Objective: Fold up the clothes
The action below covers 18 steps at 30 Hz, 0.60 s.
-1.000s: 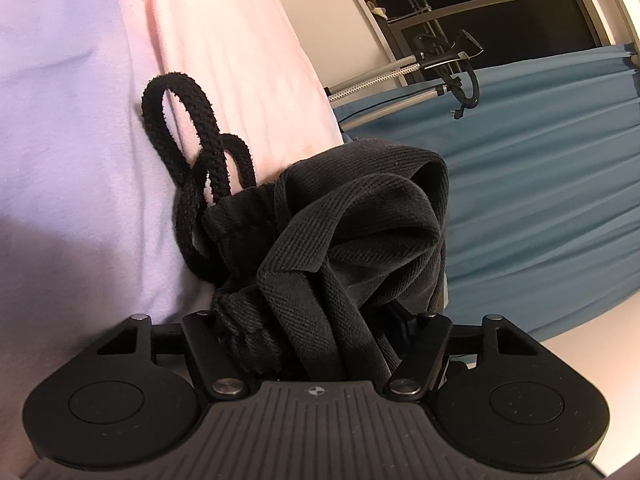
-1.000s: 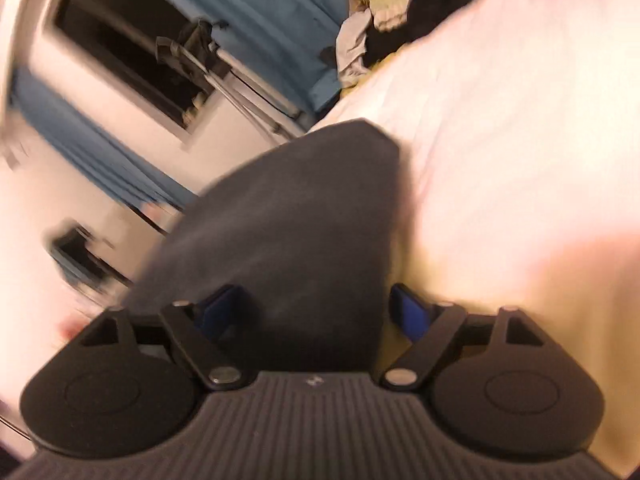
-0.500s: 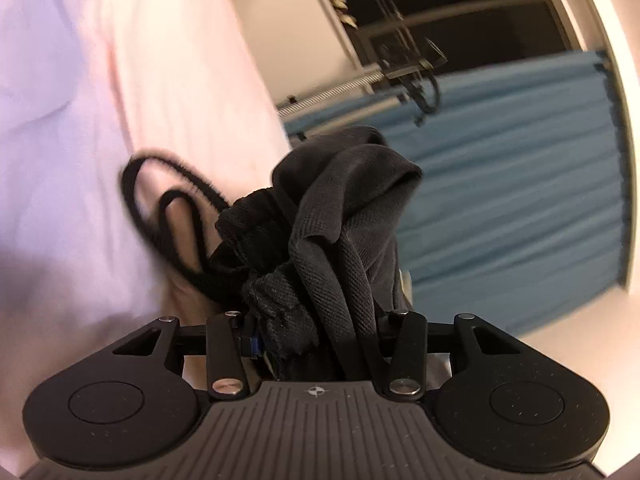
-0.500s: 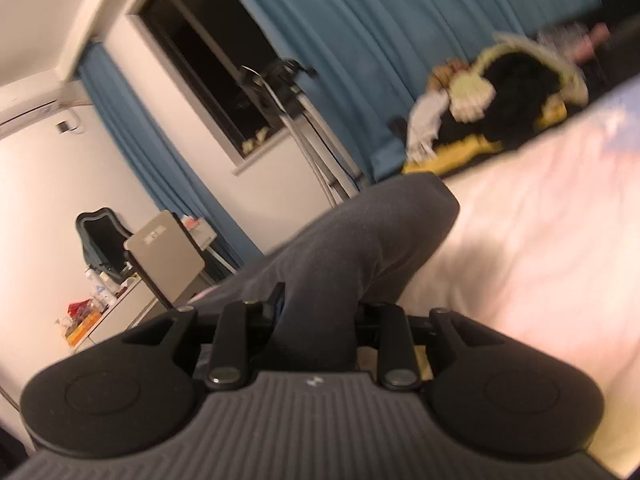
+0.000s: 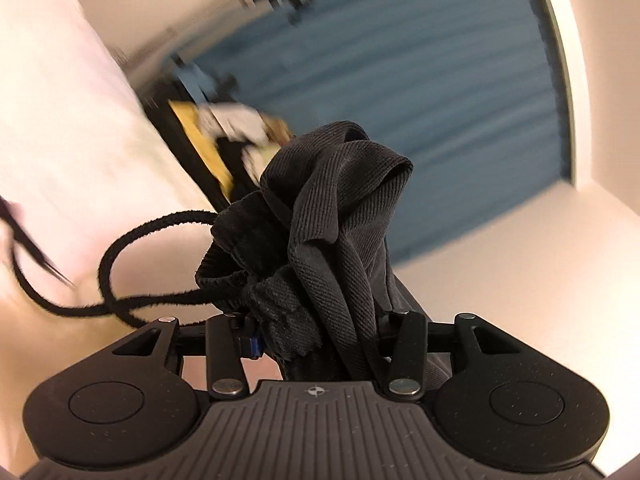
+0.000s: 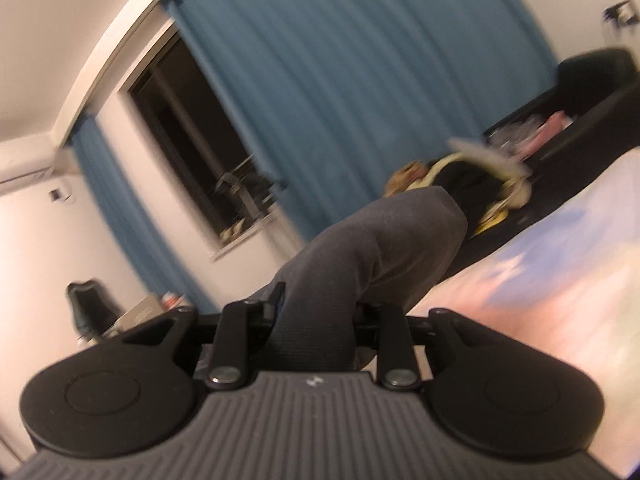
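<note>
Black ribbed cotton, bunched: my left gripper (image 5: 320, 336) has its jaws closed tight on the drawstring waistband end of the dark knit garment (image 5: 340, 216). A loose black drawstring cord (image 5: 120, 248) loops out to the left, hanging free. My right gripper (image 6: 316, 320) has its jaws clamped on a smoother grey-looking fold of cloth (image 6: 372, 256), which I judge to be the same garment's other end. Both ends ride in the air above the pale pink bed sheet (image 6: 552, 280); both views are tilted and blurred.

Step in hand, as I read it: carrying the piece up to spread it before a fold.

- Keep both grips firm; the left one holds a thick wad, so slipping is possible.
- Draw the two ends apart evenly until the cloth hangs flat.
- Mind the cord; it could get trapped inside the fold.
- Lower onto bare sheet, well apart from the yellow-and-black heap of clothing (image 6: 480, 184) by the blue curtain (image 6: 360, 80).
</note>
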{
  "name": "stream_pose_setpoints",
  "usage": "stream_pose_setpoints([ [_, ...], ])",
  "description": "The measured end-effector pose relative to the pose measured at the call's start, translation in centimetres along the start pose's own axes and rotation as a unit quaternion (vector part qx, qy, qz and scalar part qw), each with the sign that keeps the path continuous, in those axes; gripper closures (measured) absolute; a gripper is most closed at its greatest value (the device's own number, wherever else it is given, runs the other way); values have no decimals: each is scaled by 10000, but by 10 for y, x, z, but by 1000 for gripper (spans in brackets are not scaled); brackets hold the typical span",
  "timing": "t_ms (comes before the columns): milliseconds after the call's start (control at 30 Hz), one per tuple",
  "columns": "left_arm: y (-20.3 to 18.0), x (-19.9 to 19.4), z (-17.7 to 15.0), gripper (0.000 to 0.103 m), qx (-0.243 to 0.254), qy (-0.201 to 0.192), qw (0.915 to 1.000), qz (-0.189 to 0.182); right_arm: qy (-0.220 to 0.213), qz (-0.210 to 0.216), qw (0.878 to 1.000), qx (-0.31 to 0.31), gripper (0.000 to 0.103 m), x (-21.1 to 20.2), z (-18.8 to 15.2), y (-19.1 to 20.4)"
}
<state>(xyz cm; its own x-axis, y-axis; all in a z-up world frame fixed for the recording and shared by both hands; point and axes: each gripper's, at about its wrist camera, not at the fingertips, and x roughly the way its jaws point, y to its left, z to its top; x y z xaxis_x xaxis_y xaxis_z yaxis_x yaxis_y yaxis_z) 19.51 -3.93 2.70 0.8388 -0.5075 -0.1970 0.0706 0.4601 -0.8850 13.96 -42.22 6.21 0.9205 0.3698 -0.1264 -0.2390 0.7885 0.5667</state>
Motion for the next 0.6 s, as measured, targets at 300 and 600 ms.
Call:
stream_pose_setpoints([
  [300,2,133,-139,53,172,1207,9914,-470,-333,-1113,9925,383,75,-70,24,-156],
  [600,81,173,-211,50,701,1719,9807,-616,91,-1979,9741,1086,67,-76,-99,-292],
])
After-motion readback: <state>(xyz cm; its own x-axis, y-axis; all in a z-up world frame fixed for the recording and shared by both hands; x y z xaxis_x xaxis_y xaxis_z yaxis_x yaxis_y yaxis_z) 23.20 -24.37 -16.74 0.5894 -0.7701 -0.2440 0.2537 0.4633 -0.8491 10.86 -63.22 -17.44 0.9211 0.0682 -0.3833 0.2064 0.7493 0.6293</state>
